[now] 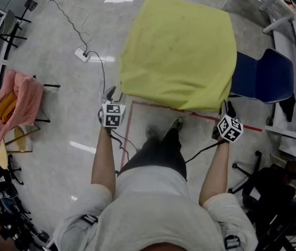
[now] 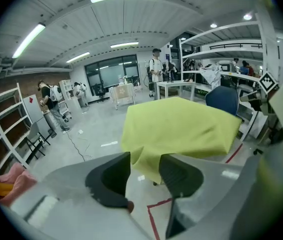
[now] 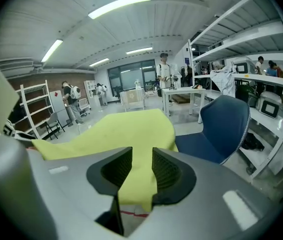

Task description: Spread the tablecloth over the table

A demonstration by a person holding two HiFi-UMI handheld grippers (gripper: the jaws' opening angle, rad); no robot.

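Note:
A yellow-green tablecloth [image 1: 179, 51] lies draped over a table and hides all of it; its near edge hangs down toward me. My left gripper [image 1: 110, 94] is at the cloth's near left corner and my right gripper [image 1: 227, 109] at the near right corner. In the left gripper view the left gripper [image 2: 145, 171] stands open, and the hanging corner of the cloth [image 2: 181, 126] shows in the gap with floor around it. In the right gripper view the right gripper [image 3: 142, 171] is also open; the cloth [image 3: 116, 131] corner hangs in line with the gap, and the pads are apart.
A blue chair [image 1: 265, 75] stands right of the table, with white desks and shelving [image 1: 294, 61] beyond it. A power strip and cable [image 1: 81, 54] lie on the floor at left. Pink fabric [image 1: 17, 103] hangs on a rack far left. Red floor tape [image 1: 153, 106] marks a box. People stand far back [image 2: 49, 106].

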